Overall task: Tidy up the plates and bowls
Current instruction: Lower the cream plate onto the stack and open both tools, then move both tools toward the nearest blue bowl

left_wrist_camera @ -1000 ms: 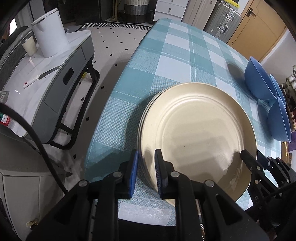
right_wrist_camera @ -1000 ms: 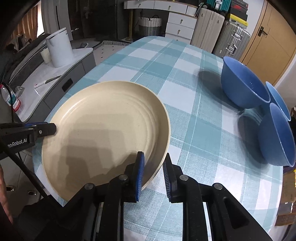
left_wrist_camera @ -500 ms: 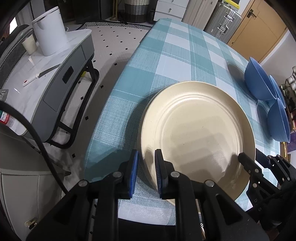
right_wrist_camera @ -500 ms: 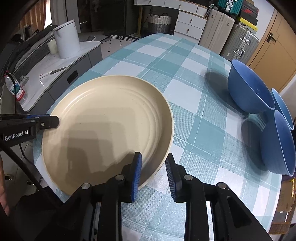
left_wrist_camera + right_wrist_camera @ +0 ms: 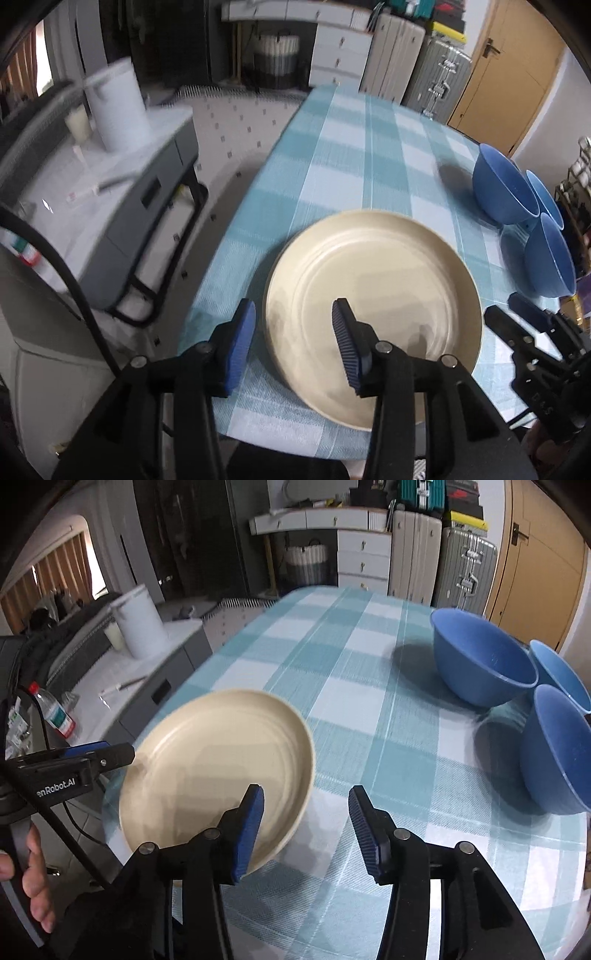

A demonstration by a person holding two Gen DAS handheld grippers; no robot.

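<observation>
Plate (image 5: 373,295) set down; your left gripper (image 5: 295,343) and right gripper (image 5: 306,827) gaped empty beside it; bowls (image 5: 484,672) beyond the plate probably needed stacking next.

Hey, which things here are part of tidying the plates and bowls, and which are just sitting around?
Part of the job:
- round cream ceramic plates, stacked
- three blue plastic bowls

Just lying about:
- white cylindrical kettle
- clear plastic bottle with red cap
- silver hard-shell suitcase
- white drawer cabinet

Three blue bowls (image 5: 480,657) (image 5: 565,675) (image 5: 557,753) and one visible cream plate (image 5: 218,760) sit on the tabletop (image 5: 369,701); two grippers.
</observation>
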